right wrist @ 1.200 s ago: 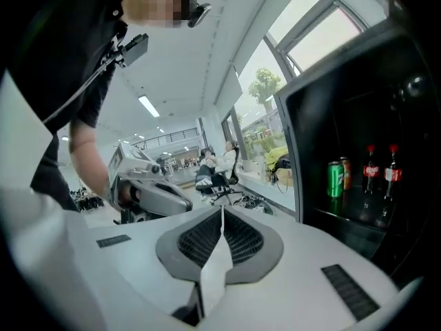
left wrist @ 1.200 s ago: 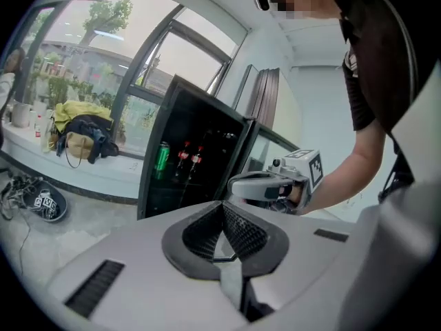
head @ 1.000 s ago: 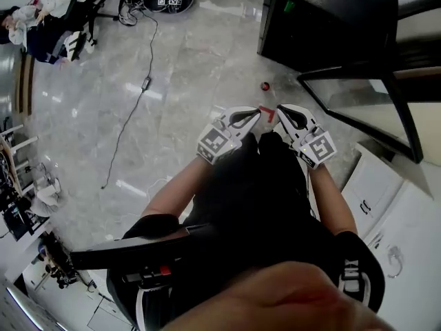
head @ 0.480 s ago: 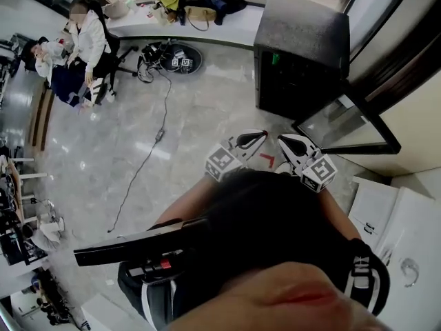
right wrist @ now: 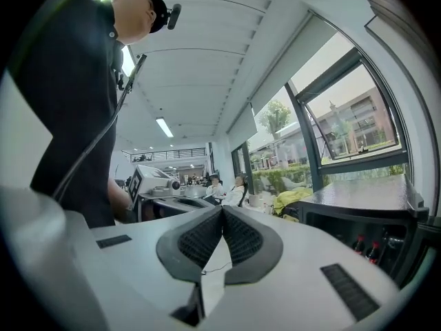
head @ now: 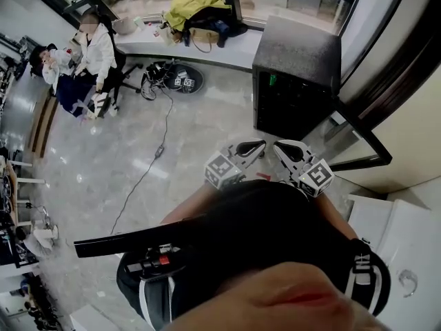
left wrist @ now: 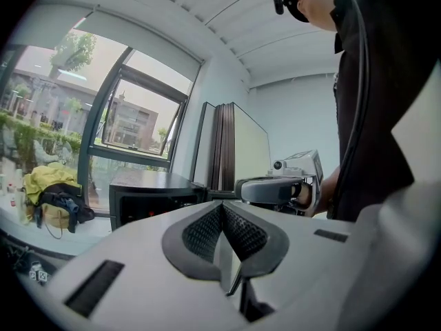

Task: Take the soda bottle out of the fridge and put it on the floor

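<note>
A black mini fridge (head: pixel 296 74) stands on the floor ahead, and its glass door (head: pixel 358 150) is swung open to the right. In the right gripper view the fridge (right wrist: pixel 365 212) sits at the right, with two dark red-capped soda bottles (right wrist: pixel 360 244) behind its front. My left gripper (head: pixel 260 144) and right gripper (head: pixel 278 145) are side by side at waist height, short of the fridge and pointing roughly level. Both are shut, pads together, with nothing between them: left gripper (left wrist: pixel 222 205), right gripper (right wrist: pixel 222 209). The left gripper view shows the fridge (left wrist: pixel 148 195) and the right gripper's body (left wrist: pixel 275 187).
Two people sit at the far left (head: pixel 86 47). A cable (head: pixel 148 171) runs over the grey floor to a round device (head: pixel 180 78). Bags lie on a window bench (head: pixel 200 12). White cabinets (head: pixel 406 233) stand at the right. A red mark (head: pixel 264 176) is on the floor.
Both grippers have risen together, still shut and empty. The head view has tilted up, so the fridge, window bench and seated people show more fully; a small red thing on the floor has left view.
</note>
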Action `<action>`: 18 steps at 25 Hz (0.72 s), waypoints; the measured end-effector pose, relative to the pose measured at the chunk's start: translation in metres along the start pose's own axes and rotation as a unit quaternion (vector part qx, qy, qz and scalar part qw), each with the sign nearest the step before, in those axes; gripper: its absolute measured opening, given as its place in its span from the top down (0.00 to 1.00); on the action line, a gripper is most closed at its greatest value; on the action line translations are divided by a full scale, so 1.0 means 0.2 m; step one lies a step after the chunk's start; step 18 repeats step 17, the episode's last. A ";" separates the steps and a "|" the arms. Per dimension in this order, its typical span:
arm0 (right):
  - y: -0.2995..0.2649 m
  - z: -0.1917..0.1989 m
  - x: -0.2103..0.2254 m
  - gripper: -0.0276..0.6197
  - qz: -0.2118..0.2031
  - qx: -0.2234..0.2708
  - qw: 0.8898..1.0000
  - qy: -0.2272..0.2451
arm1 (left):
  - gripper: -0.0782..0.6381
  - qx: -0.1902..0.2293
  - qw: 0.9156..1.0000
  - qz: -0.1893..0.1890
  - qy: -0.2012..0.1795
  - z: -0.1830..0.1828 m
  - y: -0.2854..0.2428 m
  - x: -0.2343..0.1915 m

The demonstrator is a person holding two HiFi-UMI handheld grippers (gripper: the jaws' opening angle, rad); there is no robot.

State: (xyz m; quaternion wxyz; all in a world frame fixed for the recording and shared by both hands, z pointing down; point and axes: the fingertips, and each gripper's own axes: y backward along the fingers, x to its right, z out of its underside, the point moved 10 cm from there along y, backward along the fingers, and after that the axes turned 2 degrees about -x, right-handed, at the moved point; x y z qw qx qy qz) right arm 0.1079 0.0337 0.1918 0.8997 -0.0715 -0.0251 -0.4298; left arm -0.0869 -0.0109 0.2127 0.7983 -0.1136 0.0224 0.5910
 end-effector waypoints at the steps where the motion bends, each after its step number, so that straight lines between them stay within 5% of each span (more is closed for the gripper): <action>1: 0.00 0.00 0.00 0.94 -0.001 -0.001 1.000 0.001 | 0.88 0.000 1.000 -0.001 0.000 0.00 0.00 0.00; 18: -0.01 0.05 0.03 0.94 0.018 -0.003 1.000 -0.004 | 0.88 -0.003 1.000 0.003 -0.007 0.00 -0.06 -0.02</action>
